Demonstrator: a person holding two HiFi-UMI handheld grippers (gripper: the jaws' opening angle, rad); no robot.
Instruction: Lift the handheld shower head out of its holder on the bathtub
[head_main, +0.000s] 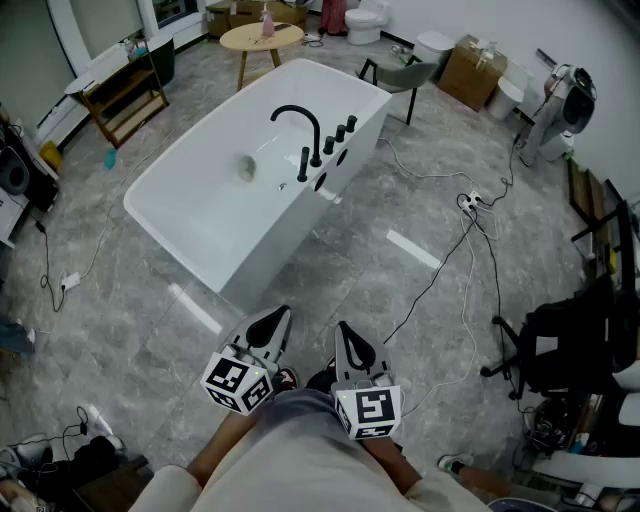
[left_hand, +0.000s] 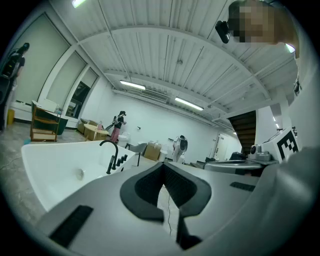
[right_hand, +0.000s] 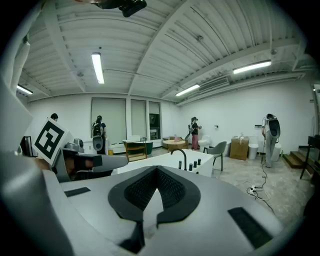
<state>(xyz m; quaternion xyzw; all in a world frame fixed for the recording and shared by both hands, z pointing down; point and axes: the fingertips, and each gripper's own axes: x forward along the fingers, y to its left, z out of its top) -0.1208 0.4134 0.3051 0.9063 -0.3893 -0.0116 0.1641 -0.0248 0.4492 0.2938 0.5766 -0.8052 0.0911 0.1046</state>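
The left gripper (head_main: 268, 328), grey-bodied with black padded jaws, is clenched on nothing, its two pads pressed tip to tip, and the right gripper (head_main: 352, 342) just beside it is the same, closed and empty. Both are held close in front of the person's waist, side by side but not touching, and both point roughly level toward the tub, dipping only a little. The grey marbled floor (head_main: 400, 290) lies under them. Well ahead of both grippers, and slightly to the left one's side, stands the white rectangular freestanding bathtub (head_main: 270, 250), set at a slant to the person. On the tub's rim nearest the right gripper's side rises the black arched faucet (head_main: 298, 118), and next to it stands a row of black fittings. The slim black handheld shower head (head_main: 304, 164) is upright in its holder at the near end of that row, far from either gripper and untouched. Beyond the tub are a round wooden table (head_main: 260, 38) and a grey chair (head_main: 400, 72). Off to the right gripper's side, a white power strip (head_main: 470, 203) lies on the floor with cables trailing from it, and nearer on that side is a black office chair (head_main: 560, 350).
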